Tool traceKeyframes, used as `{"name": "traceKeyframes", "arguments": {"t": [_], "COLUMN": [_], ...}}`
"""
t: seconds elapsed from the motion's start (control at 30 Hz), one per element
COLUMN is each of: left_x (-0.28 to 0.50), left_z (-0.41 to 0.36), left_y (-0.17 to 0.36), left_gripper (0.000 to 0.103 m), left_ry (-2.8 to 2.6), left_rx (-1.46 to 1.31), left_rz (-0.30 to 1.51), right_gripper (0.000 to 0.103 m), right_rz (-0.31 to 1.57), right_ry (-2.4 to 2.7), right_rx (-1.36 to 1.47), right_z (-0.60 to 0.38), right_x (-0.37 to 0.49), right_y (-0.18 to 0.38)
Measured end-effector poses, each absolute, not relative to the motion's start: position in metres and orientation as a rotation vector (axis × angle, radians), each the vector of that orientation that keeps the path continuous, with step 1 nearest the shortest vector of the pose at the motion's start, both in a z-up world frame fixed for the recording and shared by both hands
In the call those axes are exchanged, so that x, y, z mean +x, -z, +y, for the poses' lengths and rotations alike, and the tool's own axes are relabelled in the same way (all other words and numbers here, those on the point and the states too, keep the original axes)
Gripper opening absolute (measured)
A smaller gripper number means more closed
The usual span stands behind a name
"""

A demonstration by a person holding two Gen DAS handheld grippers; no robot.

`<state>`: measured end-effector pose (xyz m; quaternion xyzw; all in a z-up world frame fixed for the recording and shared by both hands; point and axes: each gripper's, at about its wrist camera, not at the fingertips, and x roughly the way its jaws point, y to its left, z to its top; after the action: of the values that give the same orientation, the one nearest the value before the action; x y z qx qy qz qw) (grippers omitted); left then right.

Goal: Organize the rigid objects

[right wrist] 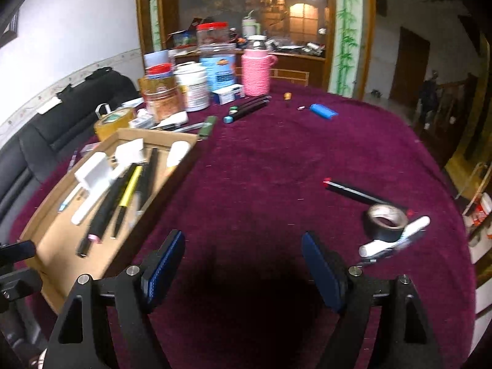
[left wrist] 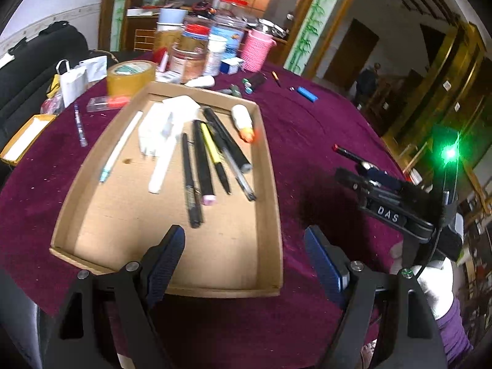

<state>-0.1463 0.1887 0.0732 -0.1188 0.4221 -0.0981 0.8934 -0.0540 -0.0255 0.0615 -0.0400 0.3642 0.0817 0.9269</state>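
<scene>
Ana: Nearest the lens, the left gripper [left wrist: 244, 259] hangs with its jaws spread wide and nothing between them, its left finger over the near end of the cardboard tray [left wrist: 270, 190].

Ben: And the right gripper [right wrist: 243, 266]?

Ana: Released as well, holding nothing, hovering over bare maroon cloth on the tabletop [right wrist: 276, 153], just right of the tray's near corner. From the left wrist view it shows off to the right, in a white-gloved hand [left wrist: 436, 289].

Ben: Where do the rigid things sit?

Ana: Most lie inside the tray: several black pens [left wrist: 192, 184] fanned together, a yellow-barrelled pen [left wrist: 210, 144] among them, a white charger block [left wrist: 160, 129], a slim white pen [left wrist: 121, 147] along the left wall, and a white tube with an orange tip [left wrist: 244, 123] near the far right wall.

Ben: Anything outside it?

Ana: Yes. To the right gripper's right, a roll of dark tape [right wrist: 386, 223] rests on the cloth, touching a white marker [right wrist: 395, 236] and, beyond it, a black pen with a red end [right wrist: 356, 192]. Farther back lie a blue lighter [right wrist: 323, 111] and two dark markers [right wrist: 246, 109]. Motion blur makes the small pieces beside them hard to tell.

Ben: And at the far edge?

Ana: Jars [right wrist: 163, 92], a pink woven cup [right wrist: 256, 72] and a roll of tan packing tape [left wrist: 130, 77] stand beyond the tray.
</scene>
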Motion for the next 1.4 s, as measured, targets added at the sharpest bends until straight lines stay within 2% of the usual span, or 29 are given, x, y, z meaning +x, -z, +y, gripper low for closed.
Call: {"name": "traceKeyframes", "arguments": {"t": [0.63, 1.23, 1.3, 1.4], "left_x": [-0.13, -0.119, -0.118, -0.118], "left_z": [0.142, 0.123, 0.122, 0.122], "left_y": [-0.061, -0.049, -0.048, -0.048], "left_gripper": [0.079, 0.079, 0.079, 0.079], "left_ry": [0.225, 0.243, 0.25, 0.256], "left_rx": [-0.167, -0.137, -0.139, -0.143], "left_rz": [0.943, 0.984, 0.99, 0.99], "right_gripper": [0.084, 0.088, 0.088, 0.088], "right_rz": [0.742, 0.771, 0.789, 0.827], "right_ry": [-0.048, -0.024, -0.049, -0.12], "right_rx": [-0.109, -0.125, -0.087, 0.118], "right_z": [-0.08, -0.093, -0.1, -0.135], "right_x": [-0.043, -0.035, -0.032, -0.018], "right_y": [-0.05, -0.042, -0.045, -0.058]}}
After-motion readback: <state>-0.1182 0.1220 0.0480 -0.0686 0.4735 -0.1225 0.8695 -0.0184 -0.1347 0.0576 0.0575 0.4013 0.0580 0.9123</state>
